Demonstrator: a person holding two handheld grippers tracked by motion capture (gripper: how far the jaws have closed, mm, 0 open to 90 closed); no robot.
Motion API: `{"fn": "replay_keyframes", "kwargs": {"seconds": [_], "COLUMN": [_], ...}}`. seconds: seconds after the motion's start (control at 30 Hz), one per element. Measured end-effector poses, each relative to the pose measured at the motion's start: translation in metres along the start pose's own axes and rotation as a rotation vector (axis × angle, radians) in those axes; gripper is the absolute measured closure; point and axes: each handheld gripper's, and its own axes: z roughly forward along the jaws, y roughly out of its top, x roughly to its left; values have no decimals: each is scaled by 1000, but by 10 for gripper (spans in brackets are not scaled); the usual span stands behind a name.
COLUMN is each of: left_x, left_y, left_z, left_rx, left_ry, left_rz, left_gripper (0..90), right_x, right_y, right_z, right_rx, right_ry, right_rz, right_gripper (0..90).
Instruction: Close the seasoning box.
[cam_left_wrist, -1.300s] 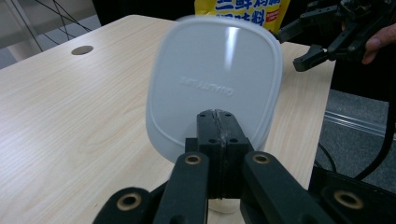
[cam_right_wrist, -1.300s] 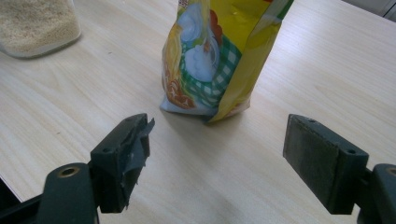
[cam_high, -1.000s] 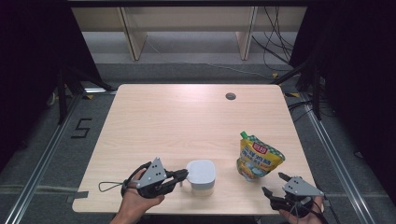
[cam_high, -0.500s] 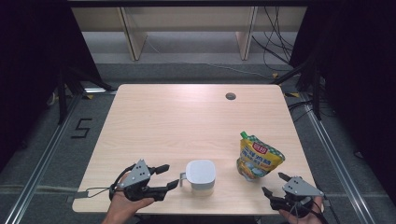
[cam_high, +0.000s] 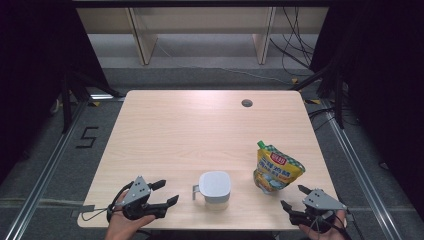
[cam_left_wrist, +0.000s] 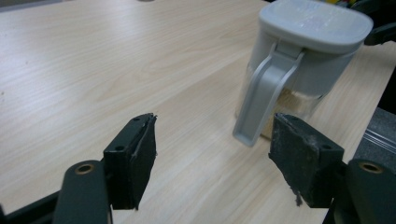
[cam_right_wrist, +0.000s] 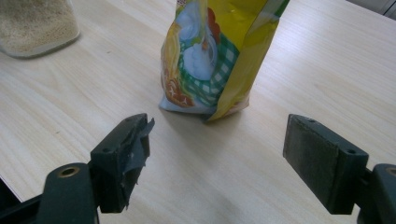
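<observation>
Your left gripper (cam_high: 167, 193) sits at the near left of the table (cam_high: 200, 125), held in your left hand (cam_high: 125, 225), with its jaws pointing toward the jug. The jaws have just been opening and now stand wide apart; nothing lies between them. In the left gripper view, bare tabletop fills the gap between the two black pads (cam_left_wrist: 140, 158), and the handle of the jug (cam_left_wrist: 261, 100) hangs just ahead of the right-hand pad, apart from it.

The jug (cam_high: 215, 189) stands upright near the table's front edge, roughly at its middle, between your two grippers. It has a clear body, a pale grey lid and a grey handle (cam_high: 196, 192) that points toward your left gripper. A layer of light-coloured grains (cam_right_wrist: 37, 23) shows through its wall in the right gripper view.

To the right of the jug, near but not touching it, a yellow and green pouch (cam_high: 276, 167) stands upright with its spout at the top.

Your right gripper (cam_high: 292, 197) rests at the near right corner in your right hand (cam_high: 325, 227). Its jaws are spread wide and hold nothing. In the right gripper view, the pouch (cam_right_wrist: 215, 56) stands just beyond the pads, clear of both.
</observation>
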Motion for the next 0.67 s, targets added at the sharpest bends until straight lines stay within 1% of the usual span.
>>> {"fn": "replay_keyframes", "kwargs": {"seconds": [0.03,0.07,0.1,0.13,0.17,0.2,0.23,0.27,0.3,0.33,0.43,0.47,0.5,0.53,0.57,0.6,0.63,0.67], "left_x": [1,1,1,3,3,3,4,4,5,3,3,3,4,5,5,6,6,7], "left_y": [-3,-5,-7,-11,-11,-13,-13,-14,-14,-14,-14,-14,-14,-14,-14,-15,-15,-15], "left_z": [0,0,0,0,0,0,1,2,2,3,3,3,3,2,2,3,3,2], "left_rx": [4,6,17,32,32,43,49,55,69,55,67,67,63,67,67,61,61,67], "left_ry": [9,7,14,27,27,30,34,42,37,36,43,42,41,43,43,49,49,63], "left_rz": [-8,-15,-18,-14,-14,-19,-22,-23,-10,-21,-11,-12,-9,1,1,-12,-12,-18], "left_gripper": [310,310,308,306,303,300,300,296,293,293,292,293,292,293,292,292,292,292], "right_x": [-1,-1,-3,-2,-2,-3,-3,-3,-3,-3,-4,-4,-4,-4,-5,-5,-5,-5], "right_y": [0,0,0,0,0,0,0,0,0,0,0,0,-1,-1,-1,-1,-1,-2], "right_z": [0,0,0,1,1,1,1,1,1,1,0,0,0,1,1,0,0,0], "right_rx": [-2,-2,0,4,4,-5,-5,-6,-9,-9,-8,-7,3,1,3,0,0,9], "right_ry": [-5,-5,6,8,8,1,1,11,11,10,1,-2,10,12,15,2,2,8], "right_rz": [0,0,-12,-6,-6,-18,-18,-21,-21,-22,-16,-26,4,7,8,-1,-1,9], "right_gripper": [239,239,239,239,239,239,239,239,239,239,238,238,238,238,238,238,238,237]}}
